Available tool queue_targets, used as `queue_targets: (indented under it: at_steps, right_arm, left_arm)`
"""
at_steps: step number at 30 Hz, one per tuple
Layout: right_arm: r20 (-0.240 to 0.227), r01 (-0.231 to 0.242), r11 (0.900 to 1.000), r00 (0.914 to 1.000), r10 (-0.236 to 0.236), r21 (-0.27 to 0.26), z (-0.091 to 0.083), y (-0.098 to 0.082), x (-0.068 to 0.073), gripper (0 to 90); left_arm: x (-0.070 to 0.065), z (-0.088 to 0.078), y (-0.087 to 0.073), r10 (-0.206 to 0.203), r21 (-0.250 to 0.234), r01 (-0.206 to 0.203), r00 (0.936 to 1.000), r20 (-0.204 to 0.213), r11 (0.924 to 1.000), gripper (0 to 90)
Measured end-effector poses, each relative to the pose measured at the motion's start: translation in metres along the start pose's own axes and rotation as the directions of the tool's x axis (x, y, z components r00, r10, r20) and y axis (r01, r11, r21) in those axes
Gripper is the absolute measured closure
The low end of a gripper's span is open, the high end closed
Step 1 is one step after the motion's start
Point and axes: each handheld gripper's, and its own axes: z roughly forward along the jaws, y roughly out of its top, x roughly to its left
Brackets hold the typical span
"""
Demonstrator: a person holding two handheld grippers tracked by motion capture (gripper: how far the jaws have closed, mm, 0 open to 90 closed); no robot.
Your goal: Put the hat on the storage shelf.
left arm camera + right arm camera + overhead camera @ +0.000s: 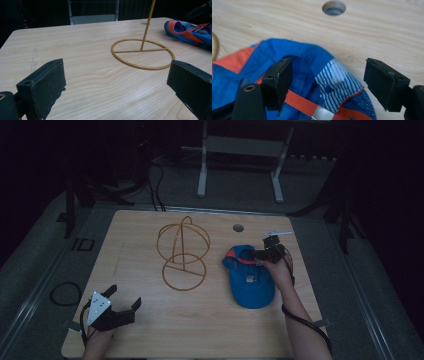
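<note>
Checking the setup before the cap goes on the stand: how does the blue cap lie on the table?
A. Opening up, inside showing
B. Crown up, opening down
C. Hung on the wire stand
A: the blue cap lies apart from the wire stand, its striped lining and orange strap facing up in the right gripper view.

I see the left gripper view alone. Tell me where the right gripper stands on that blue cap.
Observer: The right gripper hangs over the rear edge of the blue cap; its jaws straddle the rim, not pressing.
Operator: Give me the top of the yellow stand.
Observer: The wire stand ends in a dome of crossed hoops with nothing on it.
Operator: Report what lies behind the cap.
Observer: A round hole in the table.
</note>
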Motion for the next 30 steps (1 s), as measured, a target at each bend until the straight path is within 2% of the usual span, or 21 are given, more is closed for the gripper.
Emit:
queue_targets:
  at_steps: [6, 8, 11, 13, 16, 18, 23, 26, 28, 30]
  right_arm:
    - [0.002, 0.020, 0.998, 0.9998, -0.020, 0.060, 0.018, -0.006, 0.002, 23.6]
    - [-0.007, 0.024, 0.996, 0.9997, -0.024, 0.080, 0.021, -0.008, 0.004, 27.2]
    - [-0.001, 0.060, 0.992, 0.9982, -0.061, 0.109, 0.024, -0.010, 0.005, 28.6]
    - [-0.006, 0.077, 0.989, 0.9970, -0.077, 0.127, 0.026, -0.011, 0.006, 34.3]
    - [-0.009, 0.107, 0.981, 0.9942, -0.107, 0.164, 0.031, -0.014, 0.007, 37.8]
    - [-0.002, 0.113, 0.980, 0.9935, -0.114, 0.166, 0.032, -0.014, 0.008, 38.7]
    - [0.004, 0.113, 0.981, 0.9934, -0.115, 0.160, 0.030, -0.014, 0.008, 52.8]
    - [-0.006, 0.130, 0.979, 0.9914, -0.131, 0.156, 0.029, -0.015, 0.010, 64.2]
    - [-0.009, 0.145, 0.978, 0.9893, -0.146, 0.152, 0.029, -0.015, 0.011, 76.9]
    - [0.008, 0.159, 0.975, 0.9867, -0.162, 0.153, 0.028, -0.016, 0.014, 82.6]
  left_arm:
    - [0.000, 0.000, 0.000, -0.005, -0.001, 0.005, 1.0000, 0.003, 1.0000, 2.3]
    - [0.000, 0.000, 0.000, -0.006, -0.001, 0.006, 1.0000, 0.003, 1.0000, 2.3]
    - [0.000, 0.000, 0.000, -0.006, -0.001, 0.006, 1.0000, 0.004, 1.0000, 2.3]
    - [0.000, 0.000, 0.000, -0.006, -0.002, 0.006, 1.0000, 0.005, 1.0000, 2.3]
    - [0.000, 0.000, 0.000, -0.006, -0.002, 0.006, 1.0000, 0.004, 1.0000, 2.3]
    - [0.000, 0.000, 0.000, -0.001, 0.000, 0.001, 1.0000, 0.001, 1.0000, 2.3]
    - [-0.001, 0.001, 0.000, 0.009, 0.006, -0.009, 0.9999, 0.007, 0.9999, 2.3]
    - [-0.001, 0.001, 0.000, 0.006, 0.007, -0.006, 0.9999, 0.009, 1.0000, 2.3]
    - [-0.001, 0.001, -0.001, 0.005, 0.004, -0.005, 1.0000, 0.006, 1.0000, 2.3]
    - [-0.001, 0.000, 0.000, 0.010, -0.003, -0.010, 0.9999, -0.002, 0.9999, 2.3]
